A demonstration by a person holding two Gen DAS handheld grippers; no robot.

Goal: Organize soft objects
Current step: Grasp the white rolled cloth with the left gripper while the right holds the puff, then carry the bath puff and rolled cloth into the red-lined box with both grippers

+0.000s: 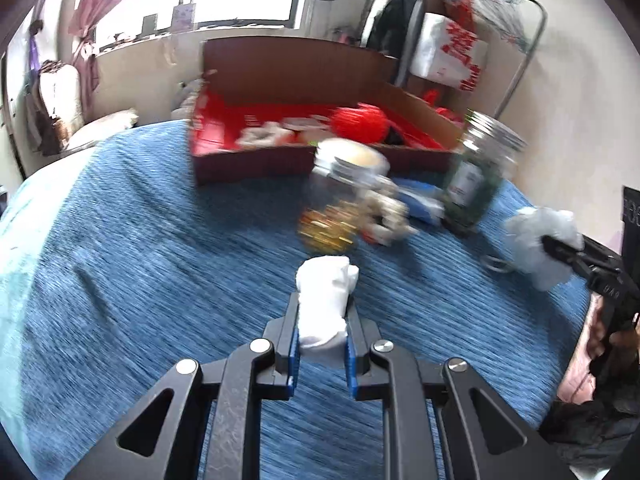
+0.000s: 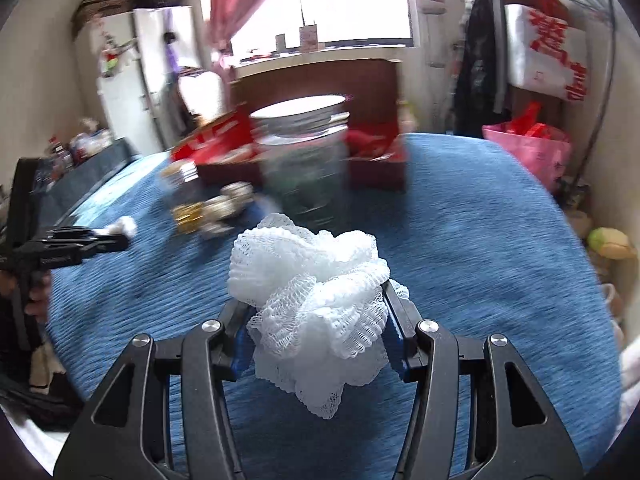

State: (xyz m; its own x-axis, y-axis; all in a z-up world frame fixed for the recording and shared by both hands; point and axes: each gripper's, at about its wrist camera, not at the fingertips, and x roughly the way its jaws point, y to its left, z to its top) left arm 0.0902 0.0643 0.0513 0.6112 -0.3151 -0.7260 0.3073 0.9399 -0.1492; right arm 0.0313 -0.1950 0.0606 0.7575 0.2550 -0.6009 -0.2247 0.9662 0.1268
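While both views smear with motion blur, the left tongs [image 1: 322, 312] are clamped on a white rolled cloth [image 1: 326, 304], which sticks out past the fingertips above the blue bedspread [image 1: 120, 240]. Left of these tongs it's just bedspread running off to the edge. Straight ahead of them lies a tipped clear jar with gold pieces [image 1: 340, 196], lid end toward the far side, and just right of it a blurred pale bundle [image 1: 390, 216] beside something blue. Beyond those sits the open red box [image 1: 304, 128] with a red fuzzy item [image 1: 362, 122] and pale bits inside. Further right, a tall glass jar with a label [image 1: 478, 172] leans in the blur. At the far right edge, the right tongs [image 1: 554, 250] grip a white mesh pouf [image 1: 540, 248].

Over to the right wrist view: far left, the left tongs [image 2: 110, 238] appear with the white rolled cloth [image 2: 124, 226] at their tips. Ahead and left of the right tongs [image 2: 316, 312] lies the gold-filled jar [image 2: 186, 196]. Dead ahead stands the tall glass jar [image 2: 304, 160], wide mouth up, with the red box [image 2: 376, 160] behind it. Between the blue pads [image 2: 242, 348], the white mesh pouf [image 2: 312, 308] is squeezed, clamped from both sides and bulging above and below the tongs over the bedspread [image 2: 480, 240]. To the right, off the bed, a pink bag [image 2: 532, 148].
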